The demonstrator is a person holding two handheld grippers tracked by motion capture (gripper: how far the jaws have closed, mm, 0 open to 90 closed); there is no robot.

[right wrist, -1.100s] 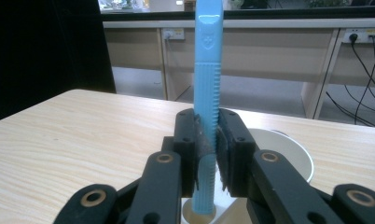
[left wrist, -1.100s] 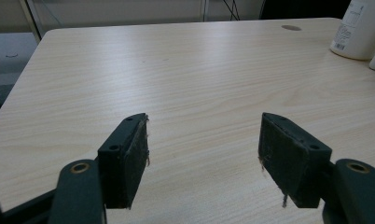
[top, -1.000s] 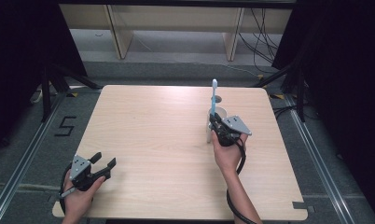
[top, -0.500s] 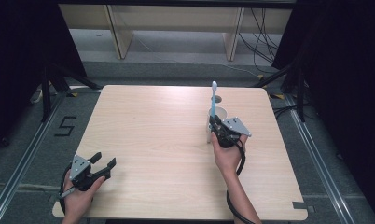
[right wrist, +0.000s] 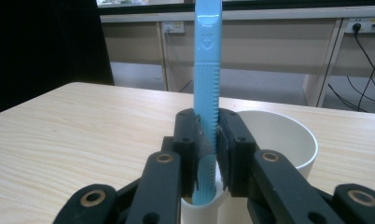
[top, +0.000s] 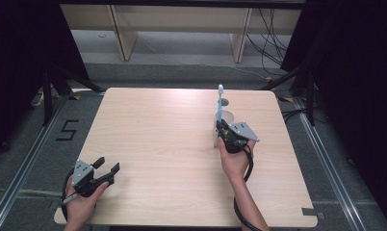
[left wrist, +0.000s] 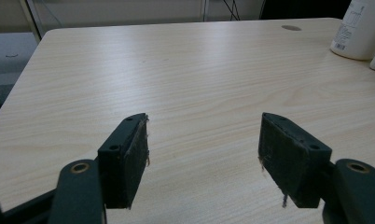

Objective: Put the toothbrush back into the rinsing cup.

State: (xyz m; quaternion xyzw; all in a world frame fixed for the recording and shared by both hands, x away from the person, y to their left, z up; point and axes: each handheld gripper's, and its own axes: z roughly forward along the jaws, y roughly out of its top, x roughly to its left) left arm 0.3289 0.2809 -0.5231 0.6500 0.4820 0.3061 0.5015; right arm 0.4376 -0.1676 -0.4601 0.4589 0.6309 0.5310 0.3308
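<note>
My right gripper (right wrist: pixel 207 156) is clamped tight on the blue toothbrush (right wrist: pixel 207 79), holding it upright (handle end low) over the white cup (right wrist: pixel 281 137) on the table's (top: pixel 162 125) right side; my left gripper (left wrist: pixel 204 156) rests wide open with nothing between its pads, at the near left corner

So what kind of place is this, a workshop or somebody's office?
Most likely a lab set up for recording handling tasks. A bare wooden table stands on a floor with metal rails and a taped number, dark curtains hang at the sides, and cables trail along the back.
</note>
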